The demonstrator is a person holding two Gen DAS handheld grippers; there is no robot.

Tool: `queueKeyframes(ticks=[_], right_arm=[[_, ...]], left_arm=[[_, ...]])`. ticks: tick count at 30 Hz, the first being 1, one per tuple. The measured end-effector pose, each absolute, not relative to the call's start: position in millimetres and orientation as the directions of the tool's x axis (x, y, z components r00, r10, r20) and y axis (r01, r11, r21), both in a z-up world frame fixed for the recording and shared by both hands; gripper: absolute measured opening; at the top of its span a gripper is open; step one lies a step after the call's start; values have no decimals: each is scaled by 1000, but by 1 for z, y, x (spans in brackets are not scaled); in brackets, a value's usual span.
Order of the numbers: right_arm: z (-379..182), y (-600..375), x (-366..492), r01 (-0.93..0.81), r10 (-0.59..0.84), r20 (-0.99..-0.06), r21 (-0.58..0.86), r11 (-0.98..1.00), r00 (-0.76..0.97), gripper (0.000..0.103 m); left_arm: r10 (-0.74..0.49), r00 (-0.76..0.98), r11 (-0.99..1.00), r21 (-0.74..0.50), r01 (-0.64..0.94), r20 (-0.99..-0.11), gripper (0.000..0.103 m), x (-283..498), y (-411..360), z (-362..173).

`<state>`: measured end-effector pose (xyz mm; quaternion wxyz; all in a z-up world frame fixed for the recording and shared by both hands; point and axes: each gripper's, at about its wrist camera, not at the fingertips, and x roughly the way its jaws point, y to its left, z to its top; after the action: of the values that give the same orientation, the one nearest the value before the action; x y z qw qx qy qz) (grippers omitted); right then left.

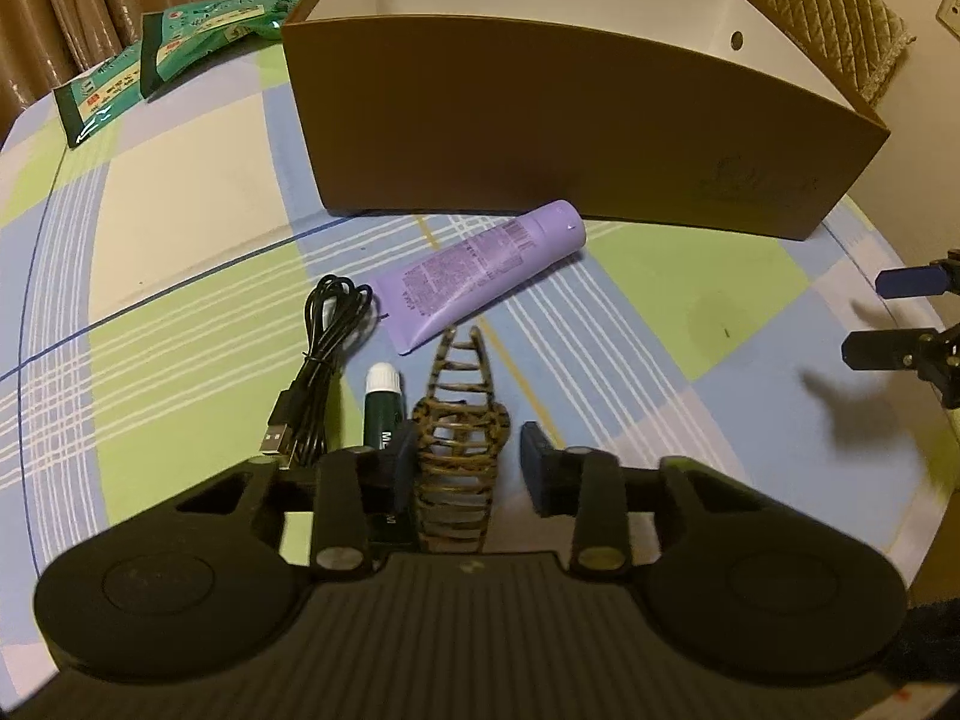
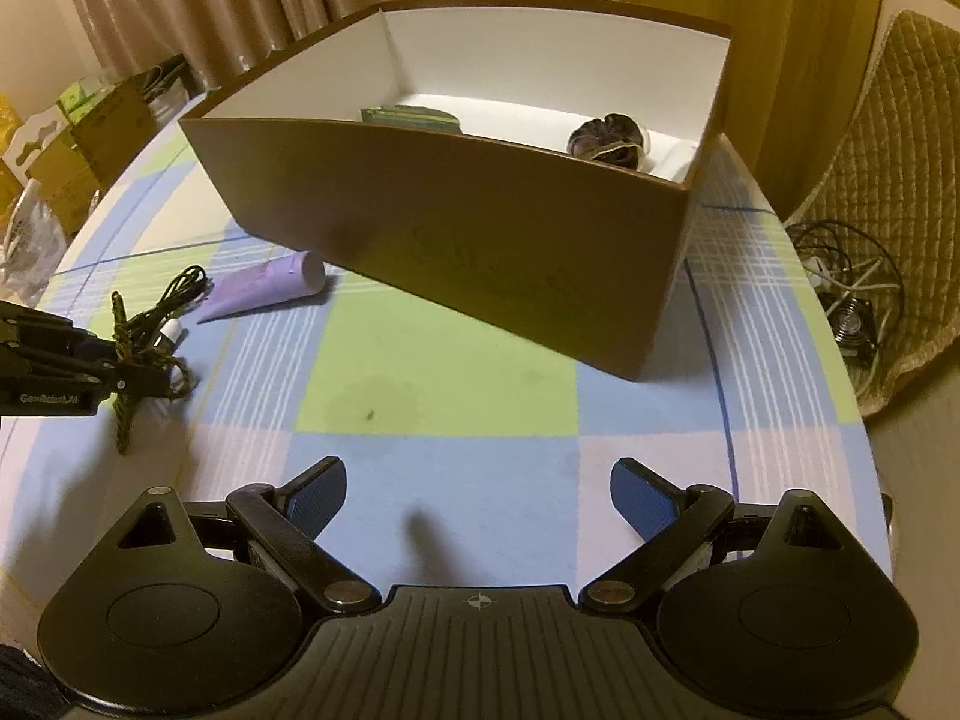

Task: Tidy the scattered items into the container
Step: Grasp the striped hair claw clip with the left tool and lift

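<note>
— How far along?
— Two things lie in the box. The left gripper straddles the hair clip without pinching it; the right gripper gapes empty. The tube, cable and stick wait on the table.

"GenRobot.AI" on left gripper

Each claw, left claw and right claw, is matte black: a ribbed central plate, round housings at four and eight o'clock, silver pivot screws, blue ridged pads. White lettering on the left one seems to read "GenRobot.AI".
</note>
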<state>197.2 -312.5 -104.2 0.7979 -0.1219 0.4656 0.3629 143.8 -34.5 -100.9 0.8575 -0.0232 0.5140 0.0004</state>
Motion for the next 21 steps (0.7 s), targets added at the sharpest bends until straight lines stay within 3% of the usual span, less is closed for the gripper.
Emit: queueKeyframes(ticks=[7,13,17,21], right_arm=[[-101,-293,190,-795,535,-804,137,591,259,92],[-101,-255,172,-919,604,-764,38,394,227,92],[-106,-225,165,-962,642,-745,2,273,181,77],[-117,-190,160,-981,651,-738,-79,178,178,72]], left_arm=[[-35,477,997,-66,-48,-878,22,125,-36,-92],[-9,507,991,-76,-111,-862,22,96,-26,-72],[30,529,982,-74,-175,-848,22,79,-11,-58],[82,528,964,-69,-259,-845,22,66,12,-53]])
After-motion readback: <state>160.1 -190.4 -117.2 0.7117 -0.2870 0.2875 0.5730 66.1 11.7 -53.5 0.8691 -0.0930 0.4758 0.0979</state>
